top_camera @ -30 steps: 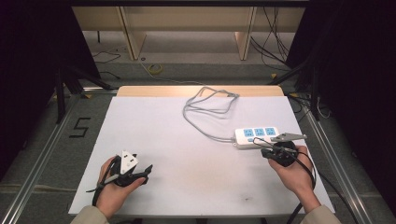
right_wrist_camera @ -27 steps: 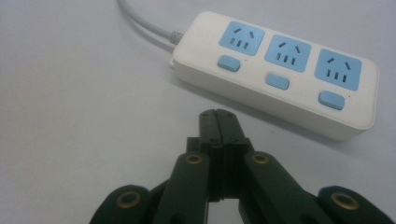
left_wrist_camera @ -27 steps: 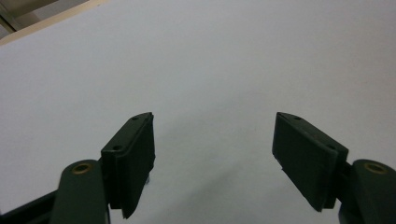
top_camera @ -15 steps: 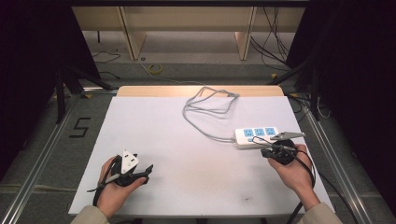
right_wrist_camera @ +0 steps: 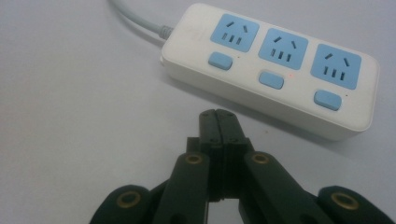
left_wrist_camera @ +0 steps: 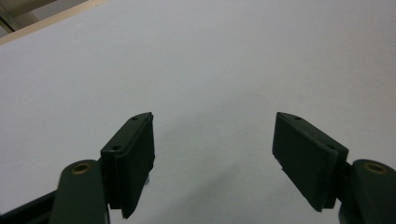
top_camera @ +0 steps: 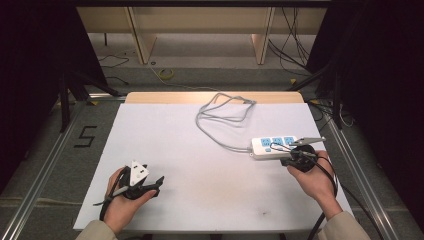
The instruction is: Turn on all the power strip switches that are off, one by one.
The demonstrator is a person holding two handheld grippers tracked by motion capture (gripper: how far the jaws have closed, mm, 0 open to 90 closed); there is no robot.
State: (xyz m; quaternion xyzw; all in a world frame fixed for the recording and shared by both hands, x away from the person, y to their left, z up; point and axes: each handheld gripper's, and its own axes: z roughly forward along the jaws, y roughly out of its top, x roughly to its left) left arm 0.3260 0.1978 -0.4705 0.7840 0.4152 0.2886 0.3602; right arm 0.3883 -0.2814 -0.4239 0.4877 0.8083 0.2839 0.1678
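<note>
Left hand-held gripper (top_camera: 159, 181) sits at the near left of the bench (top_camera: 165, 135), held low in the person's left hand (top_camera: 122, 202); jaws spread wide, nothing between them, bare white surface ahead in the left gripper view. It looks idle.

Right hand-held gripper (right_wrist_camera: 218, 116) at the near right, jaws pressed together, pinching nothing. Tips hover just short of the power strip (right_wrist_camera: 275, 65), pointing at its near long side. Right hand (top_camera: 315, 177) wraps the handle.

Power strip lies flat near the right edge of the bench, three blue sockets, each with a blue switch (right_wrist_camera: 272, 80) below it. A small red dot shows by the middle switch. Grey cable (top_camera: 222, 112) runs from the strip's left end toward the far side, looped loosely there.

Step in hand, as judged: approach with closed tips to press a switch, probably the middle one. Next move calls for lifting the tips over the strip's edge, then pushing straight down on the button; strip is loose, so a sideways shove may slide it.
</note>
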